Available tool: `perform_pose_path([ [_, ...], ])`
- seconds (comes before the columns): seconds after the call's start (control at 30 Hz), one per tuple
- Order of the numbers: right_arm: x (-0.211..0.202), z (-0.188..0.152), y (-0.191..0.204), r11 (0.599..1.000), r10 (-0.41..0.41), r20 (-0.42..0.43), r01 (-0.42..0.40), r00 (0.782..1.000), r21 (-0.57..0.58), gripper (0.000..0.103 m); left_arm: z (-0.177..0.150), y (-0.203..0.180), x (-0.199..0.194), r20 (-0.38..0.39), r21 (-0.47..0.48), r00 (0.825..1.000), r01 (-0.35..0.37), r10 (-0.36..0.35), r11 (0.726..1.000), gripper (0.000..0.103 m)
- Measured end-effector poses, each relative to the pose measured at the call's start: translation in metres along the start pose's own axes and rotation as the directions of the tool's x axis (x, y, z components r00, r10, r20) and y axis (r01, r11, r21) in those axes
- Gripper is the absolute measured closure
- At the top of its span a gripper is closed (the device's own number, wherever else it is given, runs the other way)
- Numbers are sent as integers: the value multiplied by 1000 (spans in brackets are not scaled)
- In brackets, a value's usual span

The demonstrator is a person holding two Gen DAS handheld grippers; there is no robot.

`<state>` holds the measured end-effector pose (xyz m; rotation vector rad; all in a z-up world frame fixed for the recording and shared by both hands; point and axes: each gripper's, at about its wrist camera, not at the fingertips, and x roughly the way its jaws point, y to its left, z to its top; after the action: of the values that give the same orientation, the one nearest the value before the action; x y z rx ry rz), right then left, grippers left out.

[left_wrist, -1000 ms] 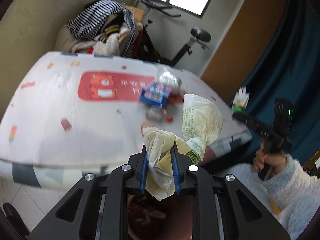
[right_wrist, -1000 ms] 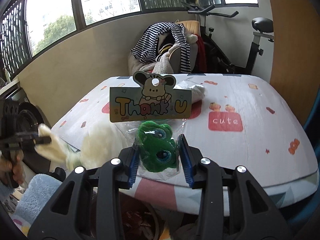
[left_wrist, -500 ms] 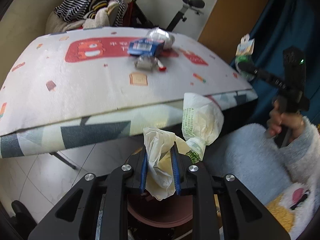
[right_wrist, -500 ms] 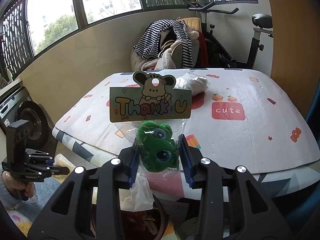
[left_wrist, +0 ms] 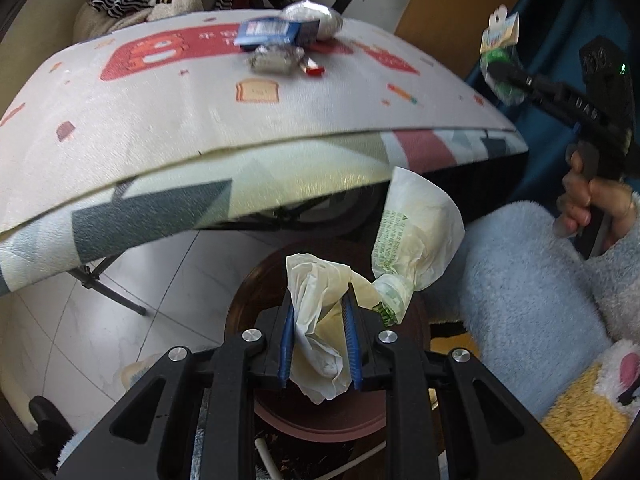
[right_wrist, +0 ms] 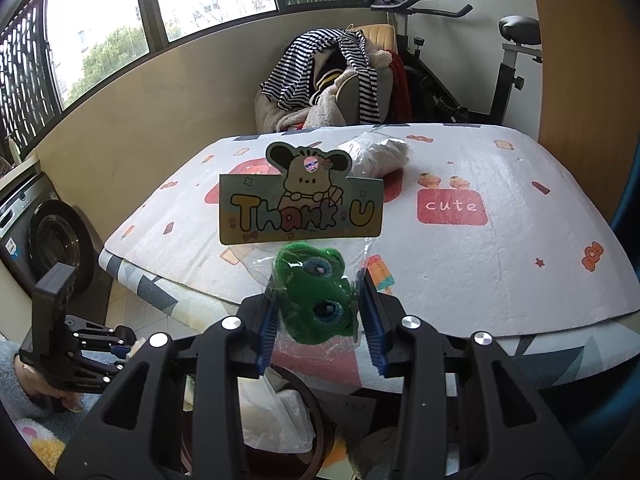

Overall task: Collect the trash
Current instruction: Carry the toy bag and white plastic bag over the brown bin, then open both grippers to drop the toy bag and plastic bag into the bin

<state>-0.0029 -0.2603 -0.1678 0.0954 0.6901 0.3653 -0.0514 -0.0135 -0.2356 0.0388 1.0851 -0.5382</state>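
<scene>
My left gripper [left_wrist: 319,300] is shut on a crumpled cream plastic bag [left_wrist: 416,220] with green print. It hangs just above a dark brown round bin [left_wrist: 256,280] on the floor, below the table edge. My right gripper [right_wrist: 316,280] is shut on a clear packet with a green frog toy [right_wrist: 316,304] and a "Thank U" card [right_wrist: 300,210], held at the table's near edge above the bin [right_wrist: 316,408]. More trash lies on the table: a blue packet [left_wrist: 268,32], a silver wrapper [left_wrist: 276,58] and a clear bag lump [left_wrist: 316,20]. The right gripper [left_wrist: 500,72] shows at upper right.
The patterned table [left_wrist: 160,120] stands on folding legs over a tiled floor. Behind it are a chair heaped with clothes [right_wrist: 332,80] and an exercise bike [right_wrist: 512,60]. A washing machine [right_wrist: 44,240] stands at the left. The person's fluffy blue garment [left_wrist: 520,280] is beside the bin.
My left gripper has dropped from table height to below the table edge, over the bin, still gripping the bag. The right gripper has pulled back slightly with its packet.
</scene>
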Motion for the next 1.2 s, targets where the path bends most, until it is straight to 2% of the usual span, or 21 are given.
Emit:
perform_pose_path([
  [0.07,1,-1,0,1000,-1,-4,1,1000,2,64,-1,-1,6,-18,4,1000,0,1,1000,81],
  [0.13,3,-1,0,1000,0,-9,0,1000,3,64,-1,1,11,-35,-3,999,20,-20,1000,77],
  [0.2,5,-1,1,1000,2,-14,-2,1000,1,64,0,1,13,-35,-10,999,27,-27,1000,45],
  [0.3,8,-4,4,1000,10,-27,-10,1000,-8,64,3,5,7,10,-33,1000,22,-22,999,35],
  [0.37,12,-9,8,1000,18,-48,-20,999,-22,64,5,9,0,52,-63,999,18,-15,998,31],
  [0.47,18,-12,15,999,12,-74,-16,997,-52,64,9,11,-16,130,-89,991,-17,28,996,14],
  [0.57,24,-19,27,994,21,-100,-31,995,-100,64,11,10,-31,201,-107,977,-47,68,993,12],
  [0.73,34,-35,45,982,57,-149,-82,987,-169,63,7,8,-50,295,-95,941,-143,165,985,11],
  [0.93,47,-54,60,971,86,-223,-132,971,-200,63,0,6,-65,350,-79,909,-213,227,974,6],
  [1.2,63,-73,84,961,73,-315,-151,946,-230,63,-5,14,-89,384,-135,871,-276,307,952,6],
])
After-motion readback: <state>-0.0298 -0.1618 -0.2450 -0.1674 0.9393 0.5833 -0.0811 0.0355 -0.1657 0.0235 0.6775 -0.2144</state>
